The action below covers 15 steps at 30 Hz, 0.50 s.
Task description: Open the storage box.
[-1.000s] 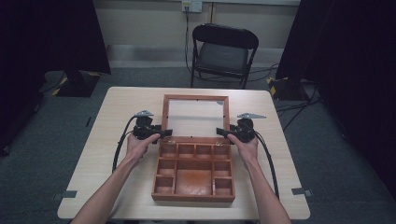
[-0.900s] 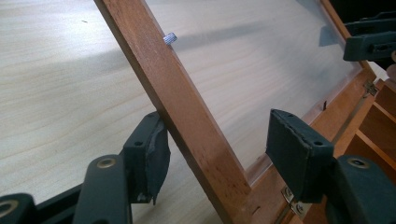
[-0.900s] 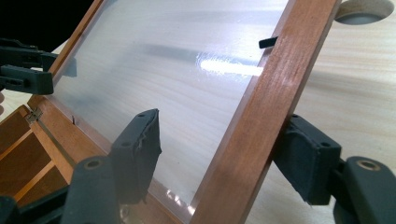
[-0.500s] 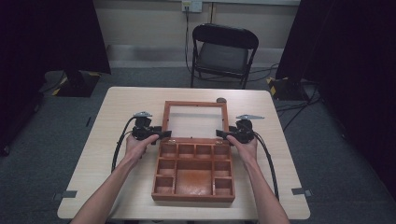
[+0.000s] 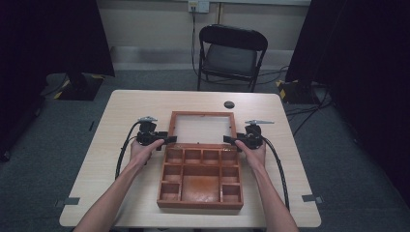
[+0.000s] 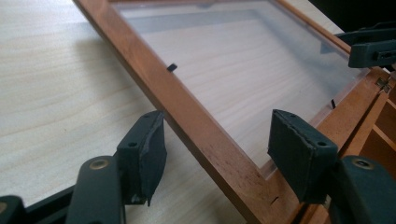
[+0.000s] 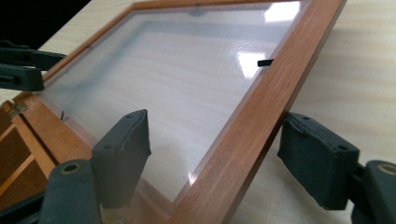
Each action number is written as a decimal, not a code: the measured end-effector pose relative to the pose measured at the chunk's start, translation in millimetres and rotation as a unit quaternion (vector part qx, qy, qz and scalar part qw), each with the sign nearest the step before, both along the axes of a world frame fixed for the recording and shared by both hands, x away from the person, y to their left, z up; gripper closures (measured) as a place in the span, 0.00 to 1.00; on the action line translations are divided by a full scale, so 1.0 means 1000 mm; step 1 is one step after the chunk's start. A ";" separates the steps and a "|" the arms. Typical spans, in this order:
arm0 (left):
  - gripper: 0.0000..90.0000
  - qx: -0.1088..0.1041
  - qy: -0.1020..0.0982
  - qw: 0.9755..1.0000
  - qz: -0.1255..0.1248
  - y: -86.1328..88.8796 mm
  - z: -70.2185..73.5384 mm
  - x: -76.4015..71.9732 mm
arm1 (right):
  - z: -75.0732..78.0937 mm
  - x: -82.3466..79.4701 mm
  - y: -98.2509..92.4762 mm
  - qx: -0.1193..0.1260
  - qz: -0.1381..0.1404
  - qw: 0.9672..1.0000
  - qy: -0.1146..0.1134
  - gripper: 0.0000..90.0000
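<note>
A: Where was the wooden box (image 5: 200,179)?
B: Centre frame on the table (image 5: 96,145), glazed lid (image 5: 202,128) swung back.
A: Jaw state?
B: Left gripper (image 5: 167,140) and right gripper (image 5: 231,140) spread apart, straddling opposite lid rails.

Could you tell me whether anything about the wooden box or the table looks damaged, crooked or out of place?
Nothing stands out. The wooden box sits square on the table with empty compartments, its glass-panelled lid open and intact. The left gripper and right gripper straddle the lid's side rails with jaws open. A small dark round object lies beyond.
</note>
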<state>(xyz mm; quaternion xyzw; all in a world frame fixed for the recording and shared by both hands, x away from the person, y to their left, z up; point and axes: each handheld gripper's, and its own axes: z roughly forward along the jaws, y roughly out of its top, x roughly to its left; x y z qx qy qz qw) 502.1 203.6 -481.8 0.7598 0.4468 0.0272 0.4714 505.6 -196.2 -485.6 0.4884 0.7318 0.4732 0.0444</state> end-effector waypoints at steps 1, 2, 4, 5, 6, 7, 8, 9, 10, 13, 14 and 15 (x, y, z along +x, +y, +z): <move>0.39 0.000 -0.001 1.000 0.000 0.000 -0.001 0.000 | -0.002 0.001 -0.001 0.009 0.000 1.000 0.009 0.27; 0.39 -0.001 -0.001 1.000 -0.001 0.000 -0.001 0.000 | -0.005 0.001 -0.002 0.016 -0.001 1.000 0.017 0.25; 0.39 -0.003 0.000 1.000 0.001 -0.001 -0.001 -0.001 | -0.006 0.000 -0.003 0.008 -0.008 1.000 0.008 0.24; 0.39 0.000 -0.002 1.000 0.000 -0.002 -0.001 -0.001 | -0.005 0.000 -0.004 0.006 -0.012 1.000 0.006 0.24; 0.38 0.001 -0.003 1.000 0.000 -0.002 0.000 -0.001 | -0.004 -0.001 -0.005 0.000 -0.013 1.000 0.001 0.24; 0.38 -0.003 -0.002 1.000 0.000 -0.003 0.000 -0.002 | -0.004 -0.002 -0.006 -0.002 -0.016 1.000 0.001 0.24; 0.37 -0.002 -0.004 1.000 0.002 -0.003 0.001 -0.002 | -0.003 -0.002 -0.007 -0.004 -0.017 1.000 -0.001 0.24; 0.37 0.003 -0.006 1.000 -0.002 -0.003 0.002 -0.003 | -0.003 -0.003 -0.009 -0.005 -0.018 1.000 -0.002 0.24; 0.36 0.004 -0.009 1.000 0.001 -0.002 0.003 -0.004 | -0.002 -0.004 -0.011 -0.006 -0.021 1.000 -0.005 0.24; 0.32 0.012 -0.016 1.000 0.005 0.003 0.008 -0.008 | 0.002 -0.009 -0.016 -0.005 -0.025 1.000 -0.009 0.24; 0.31 0.014 -0.017 1.000 0.006 0.004 0.008 -0.010 | 0.004 -0.012 -0.019 -0.010 -0.024 1.000 -0.008 0.24; 0.30 0.019 -0.019 1.000 0.008 0.007 0.009 -0.011 | 0.006 -0.014 -0.020 -0.012 -0.021 1.000 -0.009 0.23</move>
